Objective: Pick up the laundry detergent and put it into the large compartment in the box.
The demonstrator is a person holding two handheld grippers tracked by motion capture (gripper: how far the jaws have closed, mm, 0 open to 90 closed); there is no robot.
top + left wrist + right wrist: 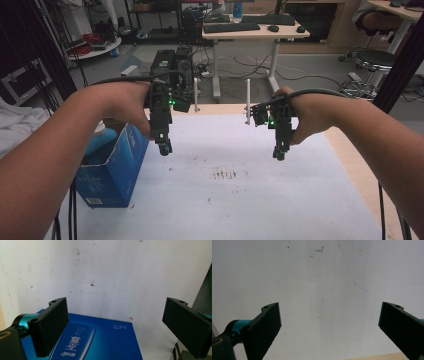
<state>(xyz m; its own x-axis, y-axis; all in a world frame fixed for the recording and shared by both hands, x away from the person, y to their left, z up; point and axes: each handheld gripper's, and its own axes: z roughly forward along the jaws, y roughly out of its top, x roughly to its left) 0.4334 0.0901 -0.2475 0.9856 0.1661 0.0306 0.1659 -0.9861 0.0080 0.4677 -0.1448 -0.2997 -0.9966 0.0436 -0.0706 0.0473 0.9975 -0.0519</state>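
Blue box (112, 167) is sitting open-topped just beside your left gripper (165, 148), below and short of its fingers (51, 325). You are holding both sets of jaws wide apart, empty. Your right gripper (279, 154) is hovering over white table cover (240, 200), well apart from the box.

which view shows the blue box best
The high view: the blue box stands at the table's left edge, open-topped, with a bottle inside, below the left gripper. The left gripper view gives its printed face close up, cropped. The right gripper view looks at the white table cover.
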